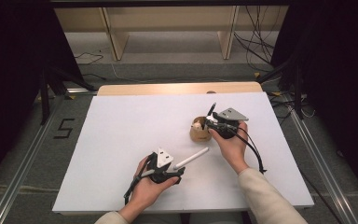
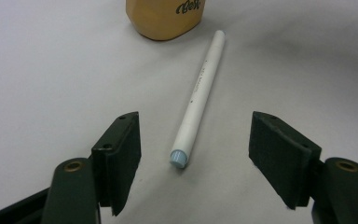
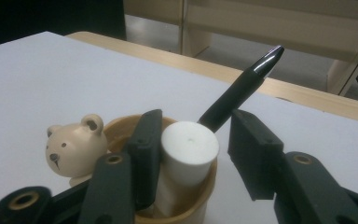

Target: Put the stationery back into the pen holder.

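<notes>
1. Left gripper (image 1: 168, 171): jaws spread wide, empty, low over the white table cover (image 1: 121, 140); they flank the blue-capped end of the white pen (image 2: 196, 98) without touching it.
2. White pen: lies flat, far end near the wooden pen cup (image 1: 199, 130). Risk: round barrel may roll or skid if one jaw meets it first.
3. Right gripper (image 3: 193, 140): jaws part-open astride a white cylinder (image 3: 189, 149) standing in the cup; left jaw looks close against it, right jaw apart (grip unconfirmed).
4. Black pen (image 3: 240, 88): leans out of the cup beside the right jaw. Risk: a nudge could tip the cup.
5. Bear figure (image 3: 74, 149): on the cup rim.
6. Room: open cover left and front; far edge near.
</notes>
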`<action>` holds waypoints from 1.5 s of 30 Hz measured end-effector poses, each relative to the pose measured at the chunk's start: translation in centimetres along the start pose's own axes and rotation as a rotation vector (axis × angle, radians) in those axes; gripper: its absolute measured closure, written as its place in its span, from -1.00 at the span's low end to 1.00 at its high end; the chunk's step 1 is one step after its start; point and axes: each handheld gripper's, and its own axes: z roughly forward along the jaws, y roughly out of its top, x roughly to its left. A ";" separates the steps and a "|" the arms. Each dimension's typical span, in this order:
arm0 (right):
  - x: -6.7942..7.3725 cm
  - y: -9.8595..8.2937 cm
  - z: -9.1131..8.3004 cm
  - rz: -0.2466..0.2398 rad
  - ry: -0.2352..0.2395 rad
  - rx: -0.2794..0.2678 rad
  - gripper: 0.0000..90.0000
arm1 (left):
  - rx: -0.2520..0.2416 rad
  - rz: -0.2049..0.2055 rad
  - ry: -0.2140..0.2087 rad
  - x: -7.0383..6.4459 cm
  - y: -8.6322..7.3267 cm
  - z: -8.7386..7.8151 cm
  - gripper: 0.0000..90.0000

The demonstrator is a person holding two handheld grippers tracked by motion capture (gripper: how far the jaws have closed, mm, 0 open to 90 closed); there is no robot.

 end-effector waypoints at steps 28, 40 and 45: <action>0.2 0.5 -1.3 0.053 0.012 0.019 -0.25 | 0.010 -0.010 0.004 0.1 0.1 -0.1 -0.25; 0.2 0.1 -2.3 0.067 0.045 0.047 -0.29 | 0.010 -0.013 0.005 0.2 0.1 -0.1 -0.25; 0.4 0.0 -2.9 0.067 0.059 0.052 -0.30 | 0.011 -0.013 0.005 0.2 0.0 -0.1 -0.25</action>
